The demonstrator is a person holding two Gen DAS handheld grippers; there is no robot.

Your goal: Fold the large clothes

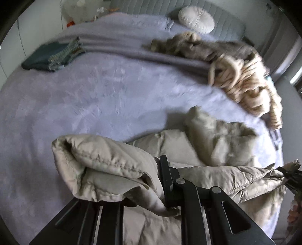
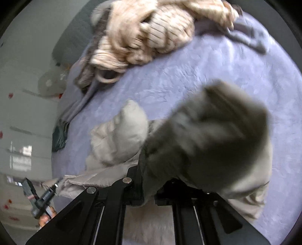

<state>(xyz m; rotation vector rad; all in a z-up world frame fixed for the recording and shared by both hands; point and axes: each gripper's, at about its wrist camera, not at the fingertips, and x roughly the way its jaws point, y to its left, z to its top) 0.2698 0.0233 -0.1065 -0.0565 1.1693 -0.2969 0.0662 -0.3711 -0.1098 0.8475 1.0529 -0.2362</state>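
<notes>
Two handheld grippers clamp one puffy beige jacket (image 1: 117, 169) above a bed spread with a lavender blanket (image 1: 94, 90). The left gripper (image 1: 151, 190) pinches a rolled, stitched edge of the garment between its black fingers, while the right gripper (image 2: 149, 190) has closed on a darker, blurred fold of the same jacket, which hangs in front of its camera. The rest of the jacket lies rumpled on the blanket near the bed's edge. One heap of cream knitwear (image 1: 247, 81) sits unfolded towards the far right of the bed, with a grey-brown garment (image 1: 188, 45) beside it. One neat stack of dark folded clothes (image 1: 51, 56) rests at the far left. One round white cushion (image 1: 196, 18) leans on the grey headboard (image 1: 224, 9).
</notes>
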